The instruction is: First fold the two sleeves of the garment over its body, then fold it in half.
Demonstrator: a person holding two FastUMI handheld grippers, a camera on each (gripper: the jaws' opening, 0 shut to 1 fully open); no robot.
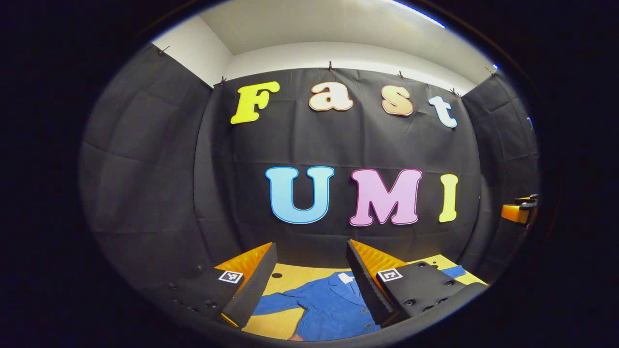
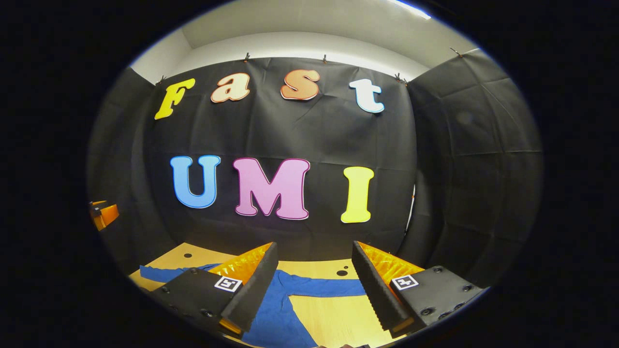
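A blue shirt lies flat on the wooden table, collar with a white tag toward the wall. In the left gripper view one sleeve stretches out to the left. My left gripper hangs open above the shirt with nothing between its fingers. In the right gripper view the shirt lies below, with one sleeve reaching right and the other sleeve at the far left. My right gripper is open and empty above it. Neither gripper touches the cloth.
The black booth wall stands close behind the table. Small dark holes dot the tabletop near the wall. The right gripper shows at the right edge of the left gripper view, the left gripper at the left edge of the right gripper view.
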